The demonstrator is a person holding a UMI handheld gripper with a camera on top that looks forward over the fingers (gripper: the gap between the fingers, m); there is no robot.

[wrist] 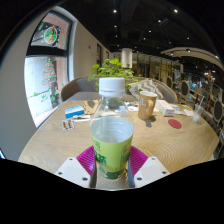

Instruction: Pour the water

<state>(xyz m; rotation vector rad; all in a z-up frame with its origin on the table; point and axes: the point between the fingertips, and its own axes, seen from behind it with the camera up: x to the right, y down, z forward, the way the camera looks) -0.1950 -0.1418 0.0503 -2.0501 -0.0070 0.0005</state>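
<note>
Gripping a bottle (111, 130) of greenish liquid, gripper (112, 160) fingers clamped on both sides, above the table (60, 140).

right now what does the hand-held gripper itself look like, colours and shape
The hand-held gripper shows only its two fingers, each pale grey to white with an angular, wedge-like outer shell. Each carries a magenta pad on its inner face. No cables, markings, or sleeve are visible in the gripper view.
</note>
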